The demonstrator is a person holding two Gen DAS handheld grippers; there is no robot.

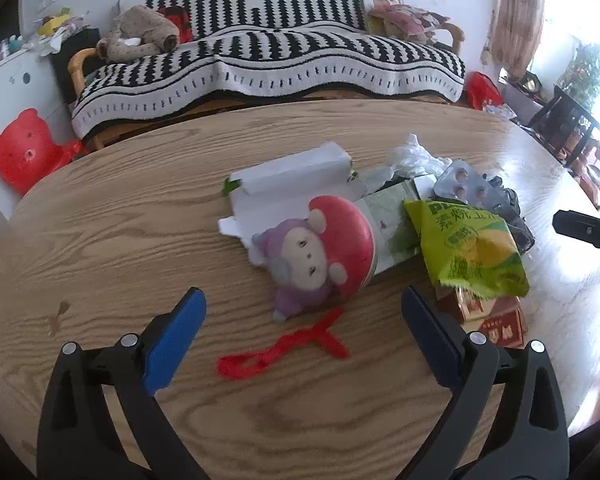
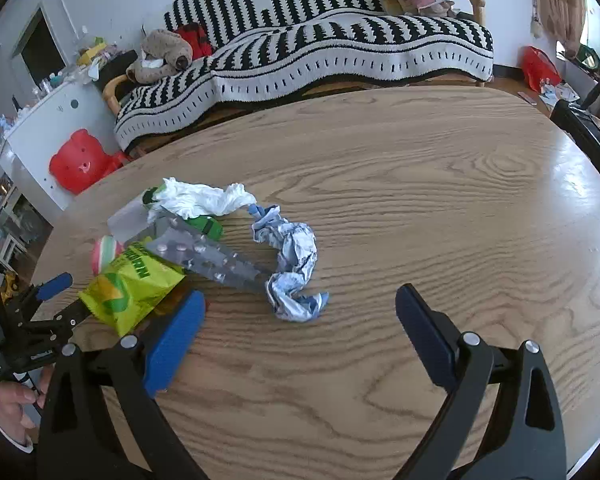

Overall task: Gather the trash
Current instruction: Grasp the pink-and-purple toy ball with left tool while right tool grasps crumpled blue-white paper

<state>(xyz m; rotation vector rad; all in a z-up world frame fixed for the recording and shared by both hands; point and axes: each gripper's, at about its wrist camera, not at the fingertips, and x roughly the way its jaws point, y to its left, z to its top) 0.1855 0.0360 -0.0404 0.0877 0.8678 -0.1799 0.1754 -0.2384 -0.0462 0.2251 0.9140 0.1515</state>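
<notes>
Trash lies heaped on a wooden table, none of it gathered up as far as either view shows, and no bin or bag for it is in sight. Seen from the left wrist, the left gripper hangs just above the near part of the table with its blue-padded jaws wide apart and empty. Between and just beyond them lie a loop of red yarn and a small plush monkey with a red cap, which may be a toy, not rubbish. The monkey rests on a flattened white carton. To its right the pile goes on: a green and yellow snack bag, a silver pill blister, white tissue behind, and a red box near the right jaw. From the right wrist, the right gripper also stands wide apart and holds nothing, low over the table. A crumpled blue and white paper lies just beyond its jaws, slightly left of centre, touching the tip of the pill blister. The snack bag sits near its left pad. A striped sofa stands beyond the far edge of the table. Judging from this, collecting has not visibly begun; every piece remains to be picked up, and the crumpled paper looks the readiest first grab for the right side.
</notes>
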